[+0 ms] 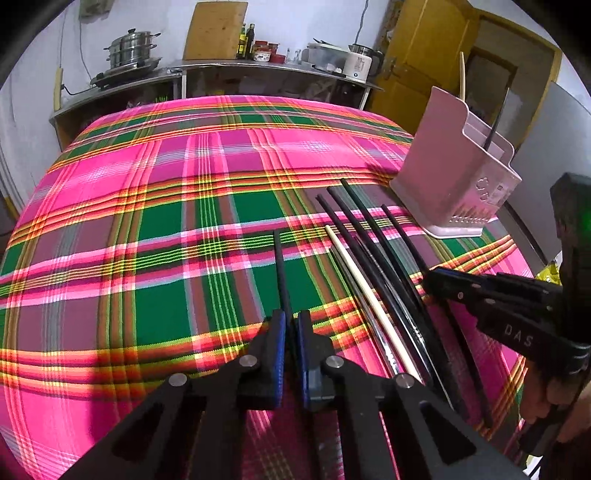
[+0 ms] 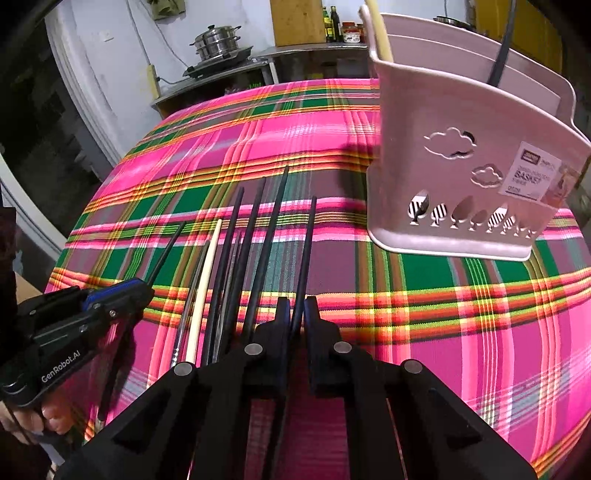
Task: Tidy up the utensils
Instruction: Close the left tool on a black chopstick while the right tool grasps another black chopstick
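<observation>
- Across the centre of both views stretches a woven plaid tablecloth (image 1: 166, 221), bright pink with green squares and thin yellow, orange and white stripes, its weave finely ribbed.
- At the bottom centre of the left wrist view, the left gripper (image 1: 291, 321) has its blue-faced pads pressed together on a slim black chopstick (image 1: 279, 258) that points straight up the frame.
- Right of it lies a loose fan of thin rods: several matte black chopsticks (image 1: 354, 229), one pale cream chopstick (image 1: 354, 277), and what looks like a shiny metal pair beside it, though blur makes that unsure.
- At the bottom centre of the right wrist view, the right gripper (image 2: 297, 314) is clamped on another black chopstick (image 2: 308, 236), the rightmost of the fan.
- In the upper right of that view stands a pale pink plastic utensil basket (image 2: 454, 173), smooth-walled, with cloud and tree cut-outs, a paper label and divided compartments.
- A cream chopstick (image 2: 380, 33) and a black one (image 2: 502, 48) stand tilted inside it; which compartments is unclear.
- Along the top left, a steel counter (image 1: 258, 68) carries a stacked stainless steamer pot (image 1: 131, 48) and a wooden board (image 1: 216, 29).
</observation>
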Available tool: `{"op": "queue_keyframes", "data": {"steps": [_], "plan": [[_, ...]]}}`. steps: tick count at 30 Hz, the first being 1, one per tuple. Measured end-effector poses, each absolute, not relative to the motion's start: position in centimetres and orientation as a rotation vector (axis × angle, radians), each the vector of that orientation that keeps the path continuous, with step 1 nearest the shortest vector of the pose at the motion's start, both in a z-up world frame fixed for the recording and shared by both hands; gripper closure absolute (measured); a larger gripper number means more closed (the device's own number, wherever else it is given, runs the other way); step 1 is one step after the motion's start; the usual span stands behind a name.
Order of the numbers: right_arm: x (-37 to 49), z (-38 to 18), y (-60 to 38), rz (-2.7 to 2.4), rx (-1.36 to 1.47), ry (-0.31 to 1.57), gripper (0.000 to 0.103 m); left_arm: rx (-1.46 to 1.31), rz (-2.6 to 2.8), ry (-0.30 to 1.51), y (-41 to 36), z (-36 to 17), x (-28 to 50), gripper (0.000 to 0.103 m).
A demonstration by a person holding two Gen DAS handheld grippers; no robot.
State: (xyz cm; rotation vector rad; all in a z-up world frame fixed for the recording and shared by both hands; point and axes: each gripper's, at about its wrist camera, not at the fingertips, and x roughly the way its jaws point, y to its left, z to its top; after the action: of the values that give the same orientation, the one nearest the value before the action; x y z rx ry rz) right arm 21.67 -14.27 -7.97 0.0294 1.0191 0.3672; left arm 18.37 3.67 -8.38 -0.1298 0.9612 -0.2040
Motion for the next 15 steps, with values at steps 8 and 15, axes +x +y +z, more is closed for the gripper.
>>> {"op": "queue_keyframes", "data": {"steps": [8,15], "plan": [[23.6,-7.9,-13.0,0.356,0.009,1.030,0.095,-0.109,-0.179,0.988,3.2,-8.3,19.5,0.096],[24.3,-7.8,-12.7,0.361,0.013,1.033,0.096,-0.068,-0.168,0.992,2.5,-8.3,20.4,0.097]]}}
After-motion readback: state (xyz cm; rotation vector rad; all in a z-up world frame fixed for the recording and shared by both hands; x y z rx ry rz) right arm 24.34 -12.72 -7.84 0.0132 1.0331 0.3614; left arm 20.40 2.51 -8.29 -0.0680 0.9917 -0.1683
